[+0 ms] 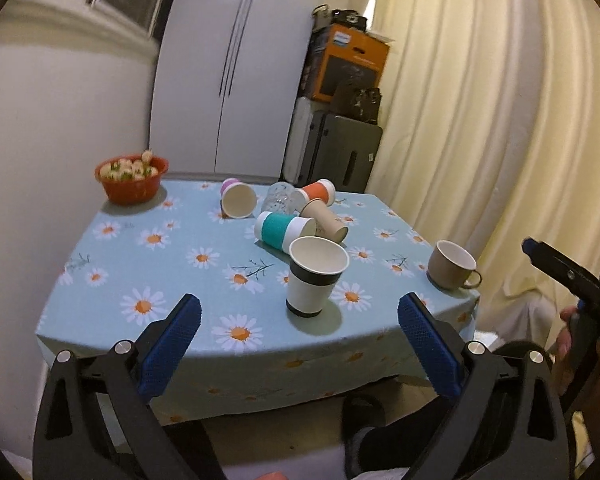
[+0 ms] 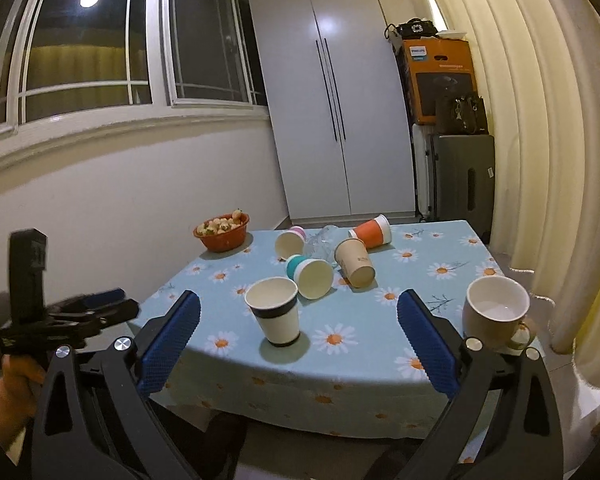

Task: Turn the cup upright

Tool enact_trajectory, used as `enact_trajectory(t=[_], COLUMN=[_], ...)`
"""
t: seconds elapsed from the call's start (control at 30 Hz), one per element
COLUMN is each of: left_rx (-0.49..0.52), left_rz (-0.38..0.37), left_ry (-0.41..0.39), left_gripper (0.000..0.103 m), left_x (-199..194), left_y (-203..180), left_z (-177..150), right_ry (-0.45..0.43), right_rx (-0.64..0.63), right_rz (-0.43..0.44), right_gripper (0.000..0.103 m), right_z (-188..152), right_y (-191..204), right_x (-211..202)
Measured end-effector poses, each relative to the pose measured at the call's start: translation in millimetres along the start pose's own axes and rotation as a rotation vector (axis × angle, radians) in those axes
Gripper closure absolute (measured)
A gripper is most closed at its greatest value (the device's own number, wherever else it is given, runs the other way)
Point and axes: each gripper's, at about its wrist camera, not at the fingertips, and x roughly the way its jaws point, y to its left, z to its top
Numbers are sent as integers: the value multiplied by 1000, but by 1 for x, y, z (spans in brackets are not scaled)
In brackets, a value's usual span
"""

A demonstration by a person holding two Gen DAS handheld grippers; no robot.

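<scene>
5 paper cups (image 1: pixel 317 276), 1 glass (image 1: pixel 282 197), 1 mug (image 1: pixel 452 265), 1 bowl (image 1: pixel 132 180), 2 grippers (image 1: pixel 299 320)

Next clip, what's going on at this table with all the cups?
A person holds a gripper in each hand, both open and empty, short of the near edge of the daisy-print blue tablecloth. The left gripper and right gripper touch nothing. Two cups stand upright: the white paper cup with a black band and the beige ceramic mug. On their sides behind them lie the teal-sleeved cup, plain brown paper cup, orange-sleeved cup, pink-sleeved cup and a clear glass.
</scene>
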Motion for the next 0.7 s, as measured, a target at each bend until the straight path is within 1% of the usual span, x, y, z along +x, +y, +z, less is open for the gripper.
enact_trajectory(t=[0.07, 0.13, 0.23, 0.37, 0.47, 0.6, 0.7], left_rx=[29, 48, 64, 97, 111, 89, 78], left_rz=[-1, 3, -13, -6, 32, 33, 24], left_ry=[-14, -17, -10, 8, 3, 23, 25], left_gripper=[7, 7, 7, 7, 7, 7, 7], left_x=[-9, -17, -23, -25, -24, -19, -18], left_y=[-7, -13, -19, -26, -27, -22, -20], left_z=[-4, -9, -18, -29, -34, -39, -39], right_ry=[4, 17, 38, 64, 71, 67, 76], right_rx=[-16, -38, -56, -84, -90, -116, -102], right_rz=[-2, -22, -40, -66, -79, -102, -104], right_gripper=[5, 5, 5, 5, 5, 5, 5], right_z=[-2, -6, -12, -22, -27, -34, -35], right_y=[-1, -2, -5, -5, -4, 1, -2], right_x=[-3, -5, -5, -1, 1, 4, 7])
